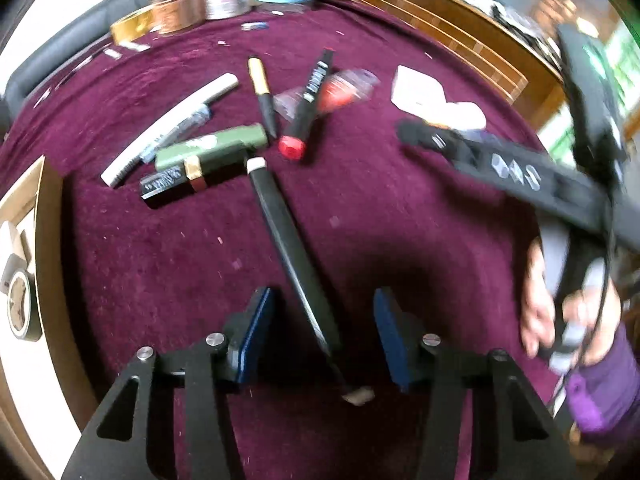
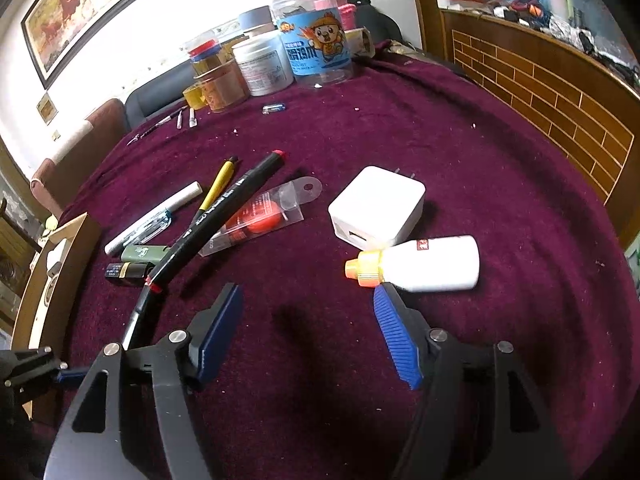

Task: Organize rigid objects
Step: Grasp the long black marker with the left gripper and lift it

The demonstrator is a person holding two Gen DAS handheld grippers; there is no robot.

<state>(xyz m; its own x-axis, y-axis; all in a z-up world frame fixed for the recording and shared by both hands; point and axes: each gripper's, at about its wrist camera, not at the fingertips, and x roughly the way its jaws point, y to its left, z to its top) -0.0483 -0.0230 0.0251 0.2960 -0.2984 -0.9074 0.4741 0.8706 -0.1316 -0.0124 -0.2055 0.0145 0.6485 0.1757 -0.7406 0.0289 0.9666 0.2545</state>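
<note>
Left tongs (image 1: 324,336): blue pads set apart, a long black pen (image 1: 294,256) lying between them on the maroon cloth of the counter (image 1: 400,240), no pad seen pressing on it.

Right tongs (image 2: 308,332): jaws spread wide, nothing between them, held over bare cloth.

Just beyond the right tongs, a white bottle with an orange cap (image 2: 424,264) is laid on its side, close by the right pad. Behind it, touching, a white charger block (image 2: 376,206) is set.

Further left, a black marker with red ends (image 2: 216,216), a yellow-barrelled pen (image 2: 218,186), a white pen (image 2: 154,216), a green tube (image 2: 142,253) and a clear packet with a red item (image 2: 260,216) are grouped loosely.

At the far edge, jars and tubs (image 2: 280,56) are clustered. At the left edge, a wooden tray (image 2: 60,264) is seen.
</note>
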